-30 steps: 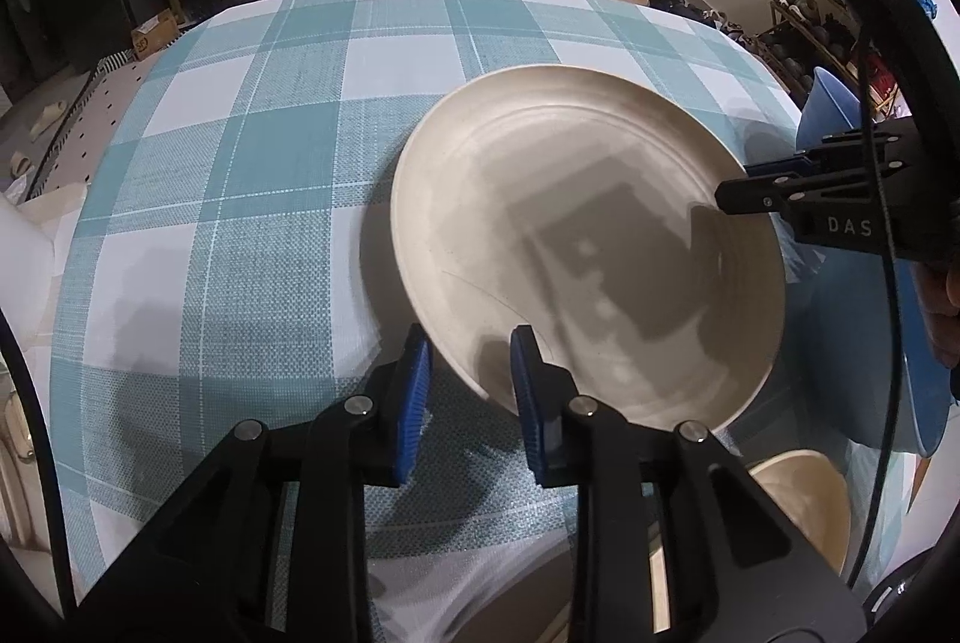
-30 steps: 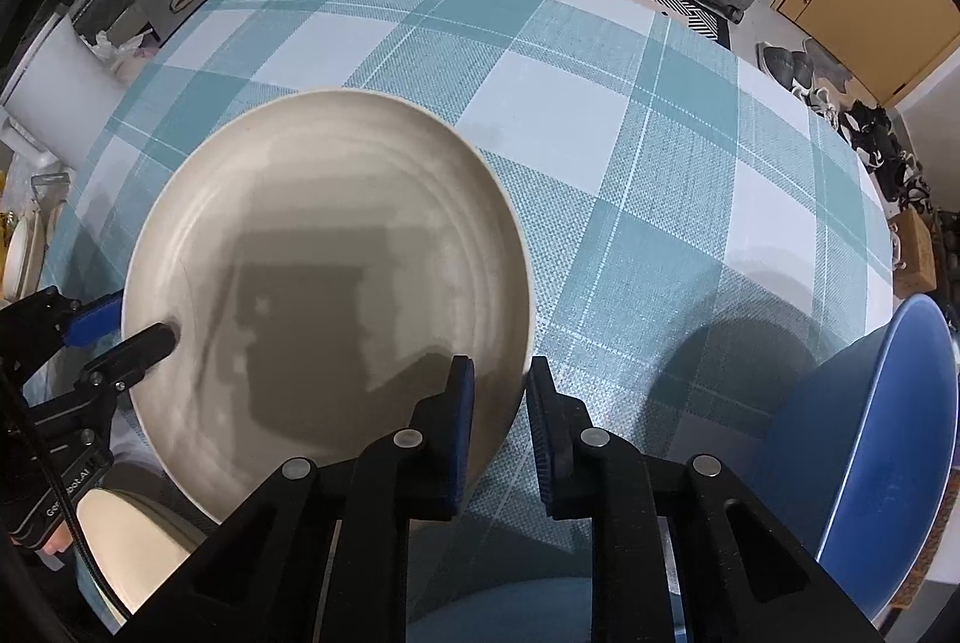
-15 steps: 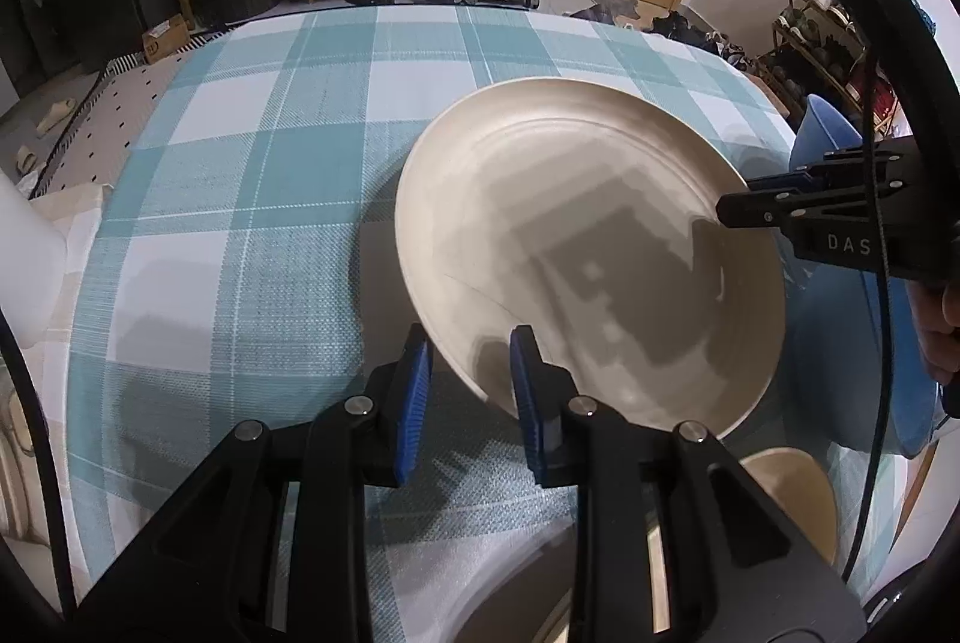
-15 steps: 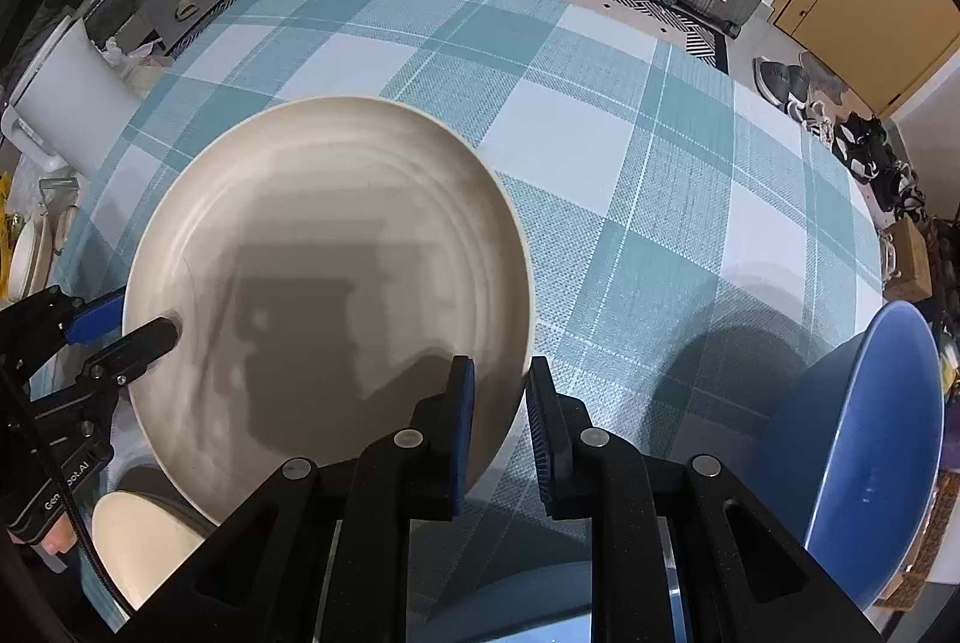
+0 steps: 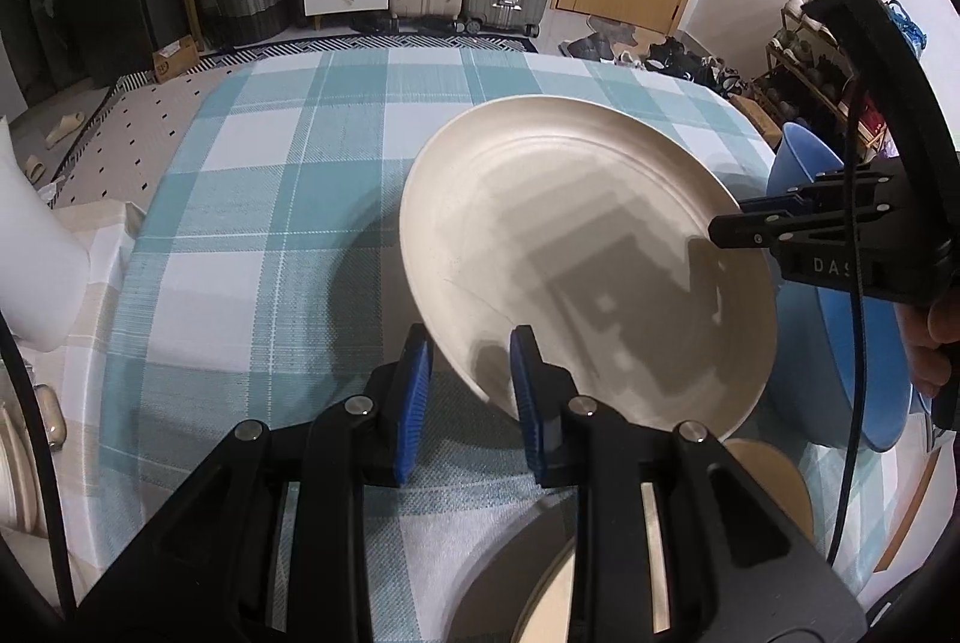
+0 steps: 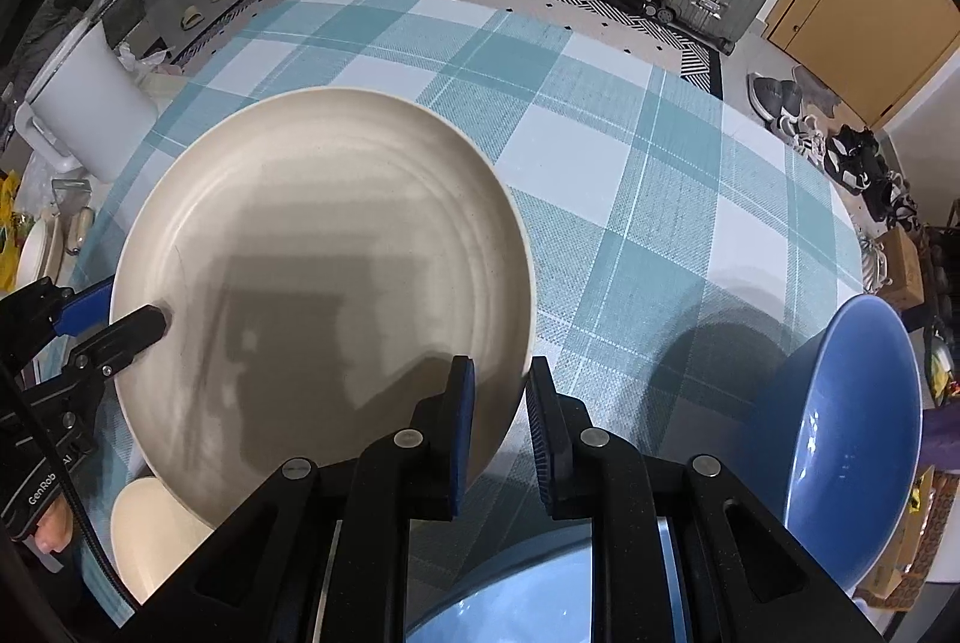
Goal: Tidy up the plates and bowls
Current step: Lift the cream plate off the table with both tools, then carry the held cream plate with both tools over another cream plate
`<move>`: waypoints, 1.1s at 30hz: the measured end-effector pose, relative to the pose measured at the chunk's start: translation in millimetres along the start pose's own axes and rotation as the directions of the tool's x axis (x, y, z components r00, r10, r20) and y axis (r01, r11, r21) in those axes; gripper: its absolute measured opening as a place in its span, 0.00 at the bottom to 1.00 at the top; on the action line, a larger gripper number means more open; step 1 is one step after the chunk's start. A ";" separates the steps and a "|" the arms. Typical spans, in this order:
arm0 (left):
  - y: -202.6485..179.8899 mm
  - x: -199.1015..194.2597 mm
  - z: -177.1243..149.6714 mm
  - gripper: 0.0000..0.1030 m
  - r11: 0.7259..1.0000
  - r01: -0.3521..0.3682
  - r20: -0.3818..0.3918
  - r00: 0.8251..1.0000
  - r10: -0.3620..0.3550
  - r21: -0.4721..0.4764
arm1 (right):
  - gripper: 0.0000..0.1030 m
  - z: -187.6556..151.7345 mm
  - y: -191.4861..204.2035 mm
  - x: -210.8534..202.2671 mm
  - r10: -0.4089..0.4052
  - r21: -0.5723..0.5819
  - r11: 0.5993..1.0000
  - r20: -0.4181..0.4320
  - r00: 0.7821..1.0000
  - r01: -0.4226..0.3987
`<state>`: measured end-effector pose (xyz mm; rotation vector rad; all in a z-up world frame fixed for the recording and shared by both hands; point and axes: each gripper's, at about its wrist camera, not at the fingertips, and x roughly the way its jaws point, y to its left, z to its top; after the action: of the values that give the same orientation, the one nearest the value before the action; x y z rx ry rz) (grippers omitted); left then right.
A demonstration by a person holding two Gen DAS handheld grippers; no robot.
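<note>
A large cream plate [image 5: 588, 259] [image 6: 318, 277] hangs tilted above the teal checked tablecloth [image 5: 258, 223], held from both sides. My left gripper [image 5: 469, 373] is shut on its near rim; in the right wrist view the same gripper [image 6: 129, 319] clamps the plate's left edge. My right gripper [image 6: 499, 406] is shut on the opposite rim, and it shows in the left wrist view as the right gripper [image 5: 729, 220] at the plate's right edge. A blue bowl [image 6: 852, 427] [image 5: 840, 295] stands to the right. A small cream bowl [image 6: 156, 535] [image 5: 768, 487] lies under the plate.
Another blue dish [image 6: 510, 601] sits just below my right gripper. A grey-beige dish [image 5: 528, 577] lies under my left gripper. Off the table's left edge stand a white bin [image 6: 84, 120] and stacked dishes [image 5: 12, 469]. Suitcases, drawers and a shoe rack line the room.
Both grippers have lifted the cream plate together; the table looks farther below and more of the room shows. The grips are unchanged.
</note>
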<state>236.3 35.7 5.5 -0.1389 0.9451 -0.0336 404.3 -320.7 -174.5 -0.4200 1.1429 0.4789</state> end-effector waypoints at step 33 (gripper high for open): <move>-24.5 -124.2 -39.1 0.23 1.000 -0.012 0.127 0.992 0.013 -0.007 | 0.18 -54.7 33.0 -96.9 0.008 -0.006 1.000 0.139 0.990 -0.007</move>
<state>132.7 18.5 86.2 -0.1399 0.8191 -0.0103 311.8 -337.5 -106.4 -0.3815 1.0090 0.5104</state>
